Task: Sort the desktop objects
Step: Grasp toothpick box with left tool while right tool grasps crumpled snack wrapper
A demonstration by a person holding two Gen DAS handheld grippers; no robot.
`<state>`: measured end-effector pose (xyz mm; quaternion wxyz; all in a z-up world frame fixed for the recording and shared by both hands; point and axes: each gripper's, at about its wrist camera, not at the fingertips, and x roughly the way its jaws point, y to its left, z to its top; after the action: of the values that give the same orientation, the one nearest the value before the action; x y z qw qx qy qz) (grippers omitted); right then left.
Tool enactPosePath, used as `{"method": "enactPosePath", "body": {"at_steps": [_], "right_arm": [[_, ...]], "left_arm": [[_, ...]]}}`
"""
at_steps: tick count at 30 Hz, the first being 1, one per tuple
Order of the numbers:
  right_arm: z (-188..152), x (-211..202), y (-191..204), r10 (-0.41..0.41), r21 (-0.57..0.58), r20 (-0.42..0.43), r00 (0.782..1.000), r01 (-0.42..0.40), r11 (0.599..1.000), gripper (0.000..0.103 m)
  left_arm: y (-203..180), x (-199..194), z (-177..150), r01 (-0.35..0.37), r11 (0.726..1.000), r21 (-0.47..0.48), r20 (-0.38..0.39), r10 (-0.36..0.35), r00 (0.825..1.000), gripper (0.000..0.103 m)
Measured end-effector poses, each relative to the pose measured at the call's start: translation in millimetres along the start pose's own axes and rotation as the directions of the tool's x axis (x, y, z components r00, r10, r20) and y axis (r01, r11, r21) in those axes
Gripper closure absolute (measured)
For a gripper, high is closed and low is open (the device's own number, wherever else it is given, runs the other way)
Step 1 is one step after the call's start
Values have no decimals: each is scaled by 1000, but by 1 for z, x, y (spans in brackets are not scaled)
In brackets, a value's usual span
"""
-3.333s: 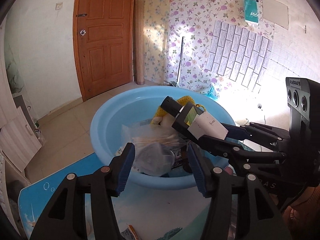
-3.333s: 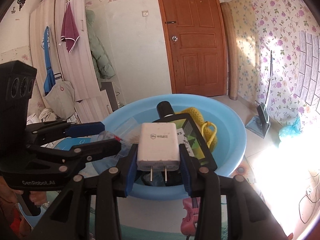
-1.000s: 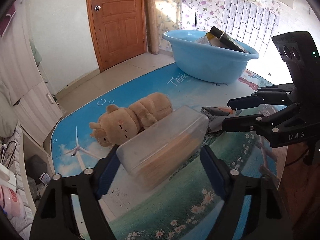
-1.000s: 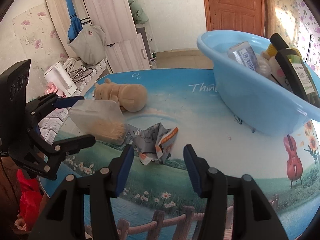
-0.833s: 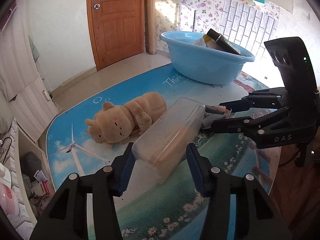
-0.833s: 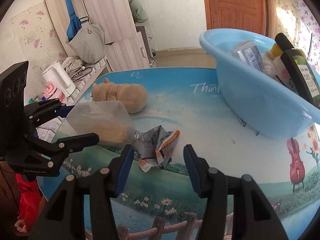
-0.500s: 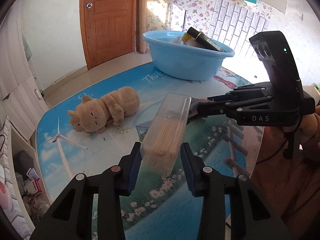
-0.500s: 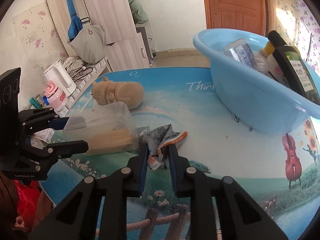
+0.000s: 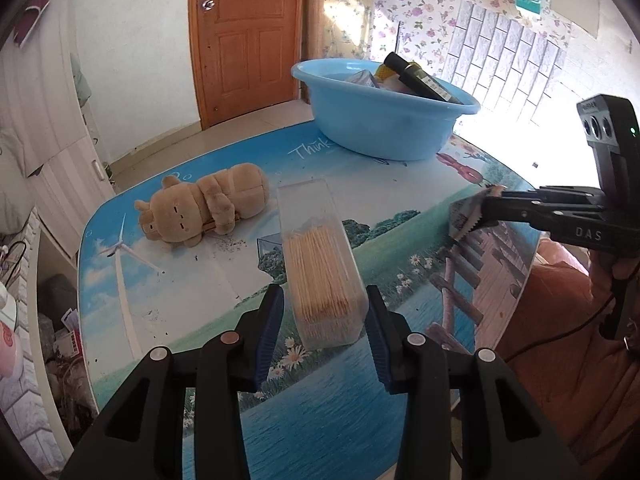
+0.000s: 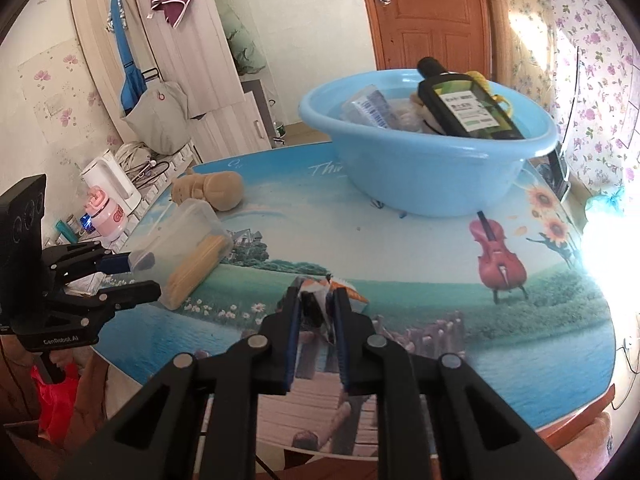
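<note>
Both claws have lifted their catches off the bench (image 9: 208, 280): left claw (image 9: 324, 320) pinching the toothpick box (image 9: 316, 248), right claw (image 10: 316, 312) pressed on the crumpled wrapper (image 10: 320, 292).

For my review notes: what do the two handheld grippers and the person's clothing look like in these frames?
Both the left gripper and the right gripper are matte black plastic linkages with silver rivets and blue pads inside the fingers. Each carries a black camera block with three lenses; the right gripper's side reads "DAS", the left's "GenRobot.AI". A thin black cable hangs below the right gripper. The person wears an orange-brown garment.
</note>
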<state>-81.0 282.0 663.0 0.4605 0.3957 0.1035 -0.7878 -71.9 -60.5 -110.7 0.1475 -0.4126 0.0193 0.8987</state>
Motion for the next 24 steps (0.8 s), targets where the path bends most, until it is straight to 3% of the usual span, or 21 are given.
{"method": "enactPosePath", "body": {"at_steps": [5, 13, 20, 24], "right_arm": [[-6, -6, -10, 8, 29, 1, 1000, -8, 1000, 83], [-13, 5, -17, 22, 67, -51, 998, -18, 998, 54], [-13, 16, -13, -11, 42, -71, 997, 14, 999, 48], [-13, 25, 0, -81, -52, -78, 994, 77, 996, 48]], "left_arm": [[3, 15, 7, -26, 997, -69, -5, 26, 1000, 63], [-3, 20, 9, 14, 997, -72, 14, -13, 1000, 72], [-13, 19, 4, 14, 998, -59, -2, -14, 1000, 71], [-16, 30, -1, -27, 998, -48, -23, 26, 999, 71]]}}
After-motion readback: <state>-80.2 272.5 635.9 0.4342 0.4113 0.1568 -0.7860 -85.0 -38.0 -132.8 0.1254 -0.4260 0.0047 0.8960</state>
